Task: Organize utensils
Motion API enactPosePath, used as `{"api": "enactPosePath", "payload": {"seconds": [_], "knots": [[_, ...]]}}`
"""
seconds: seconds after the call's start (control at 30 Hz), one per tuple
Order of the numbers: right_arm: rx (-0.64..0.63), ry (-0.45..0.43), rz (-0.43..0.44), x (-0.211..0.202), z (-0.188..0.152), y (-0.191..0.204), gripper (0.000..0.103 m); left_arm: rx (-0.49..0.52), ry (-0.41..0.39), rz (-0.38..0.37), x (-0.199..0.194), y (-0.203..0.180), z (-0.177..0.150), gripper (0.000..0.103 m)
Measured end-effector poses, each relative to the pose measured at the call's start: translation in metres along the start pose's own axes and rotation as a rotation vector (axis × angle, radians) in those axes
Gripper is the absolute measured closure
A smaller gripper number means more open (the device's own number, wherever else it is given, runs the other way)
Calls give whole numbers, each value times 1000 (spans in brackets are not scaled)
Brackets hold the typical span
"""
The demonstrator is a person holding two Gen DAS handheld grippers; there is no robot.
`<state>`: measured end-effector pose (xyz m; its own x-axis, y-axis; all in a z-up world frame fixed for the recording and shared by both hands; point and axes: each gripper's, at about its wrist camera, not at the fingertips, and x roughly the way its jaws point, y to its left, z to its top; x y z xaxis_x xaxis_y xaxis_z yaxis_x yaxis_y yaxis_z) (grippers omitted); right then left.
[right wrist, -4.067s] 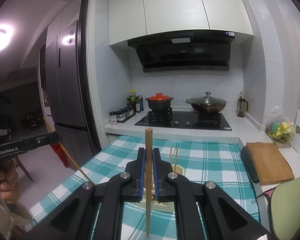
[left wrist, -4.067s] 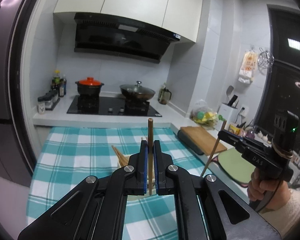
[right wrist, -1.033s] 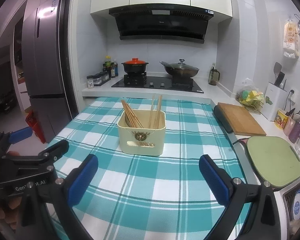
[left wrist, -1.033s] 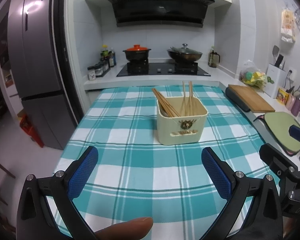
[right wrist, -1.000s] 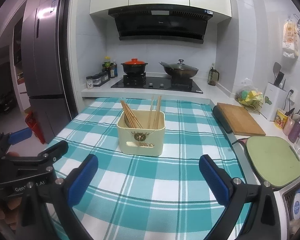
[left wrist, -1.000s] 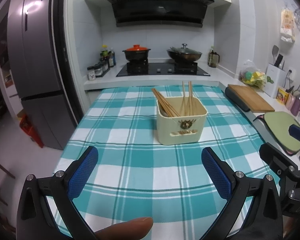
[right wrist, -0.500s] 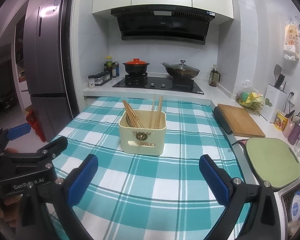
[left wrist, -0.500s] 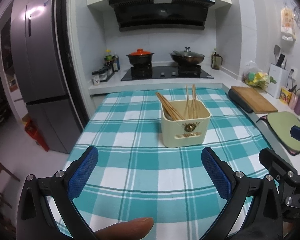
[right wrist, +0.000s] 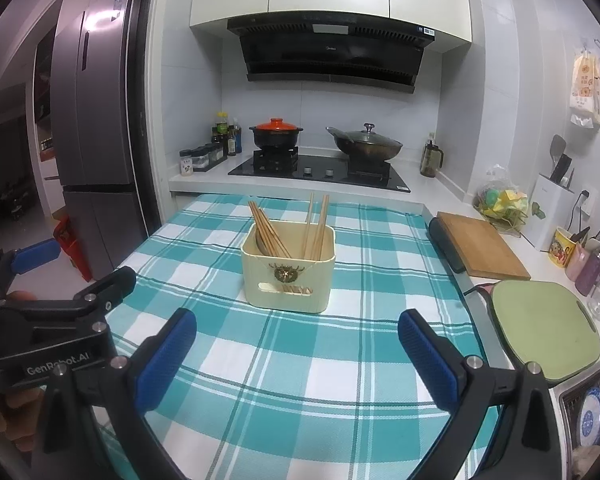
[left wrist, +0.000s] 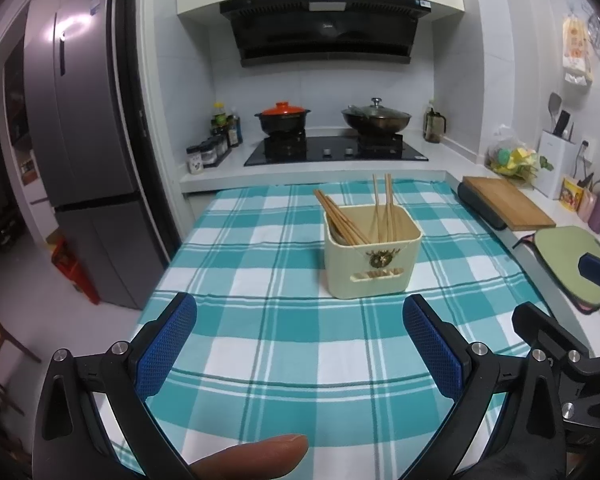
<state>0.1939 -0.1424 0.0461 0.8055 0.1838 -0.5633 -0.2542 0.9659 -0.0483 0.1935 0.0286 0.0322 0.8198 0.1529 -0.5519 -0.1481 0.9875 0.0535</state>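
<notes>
Cream plastic utensil holder stands upright on the teal-and-white checked tablecloth, with brown wooden chopsticks leaning inside it. Both the left gripper and the right gripper hang spread wide with nothing between their blue pads, well short of the holder.

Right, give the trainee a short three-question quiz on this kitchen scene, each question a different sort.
1. True or false: the left gripper is shut on a chopstick.
2. Where are the chopsticks? A) on the checked cloth B) in the cream holder C) on the wooden board
3. Fill in: the pot with the orange lid sits on the ____.

Key: 1 false; both the left and the right gripper are open and empty. 2 B. 3 stove.
</notes>
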Motion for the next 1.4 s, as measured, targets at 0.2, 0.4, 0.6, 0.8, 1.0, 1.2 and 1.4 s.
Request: {"api": "enactPosePath", "payload": {"seconds": [0.2, 0.4, 0.6, 0.8, 1.0, 1.2, 1.4], "knots": [[-3, 4, 7, 0, 1, 1, 0, -2, 1, -3, -1, 0, 1, 0], [-2, 7, 9, 1, 1, 1, 0, 0, 1, -3, 0, 0, 1, 0], [-2, 7, 8, 1, 2, 1, 0, -1, 0, -6, -1, -2, 1, 0], [1, 16, 4, 5, -3, 0, 0, -3, 2, -8, 0, -4, 2, 0], [2, 18, 6, 6, -4, -1, 0, -3, 4, -11, 0, -7, 1, 0], [-3, 21, 8, 6, -6, 0, 0, -8, 9, -16, 3, -8, 1, 0], [-5, 31, 7, 9, -7, 2, 0, -3, 13, -16, 6, -8, -1, 0]]}}
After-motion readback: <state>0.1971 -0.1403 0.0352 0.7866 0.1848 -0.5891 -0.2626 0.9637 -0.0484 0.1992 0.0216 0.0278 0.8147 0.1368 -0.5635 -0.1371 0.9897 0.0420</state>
